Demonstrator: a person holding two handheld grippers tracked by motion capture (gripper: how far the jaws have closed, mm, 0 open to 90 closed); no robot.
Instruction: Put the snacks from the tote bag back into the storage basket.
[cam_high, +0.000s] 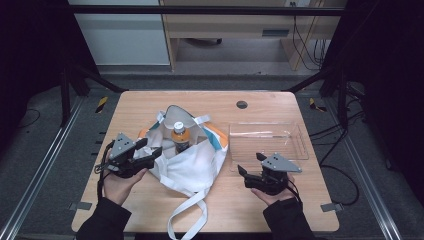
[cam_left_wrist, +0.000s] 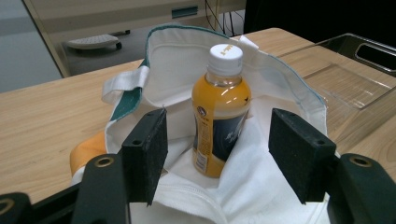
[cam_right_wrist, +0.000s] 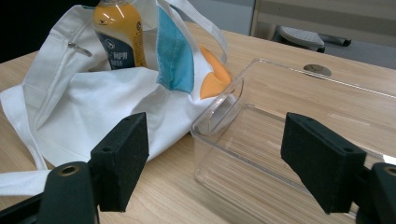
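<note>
We see the bottle (cam_high: 180, 137) standing upright inside the white bag (cam_high: 192, 165) at the centre of the high view. Our left gripper (cam_high: 152, 150) sits at the bag's left edge, jaws wide and empty. Our right gripper (cam_high: 251, 164), lower right, gapes open by the clear tray (cam_high: 295, 142).

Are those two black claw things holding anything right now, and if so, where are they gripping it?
Nothing is held. The left gripper stands open beside the bag with the bottle; the right gripper is open near the clear tray.
</note>
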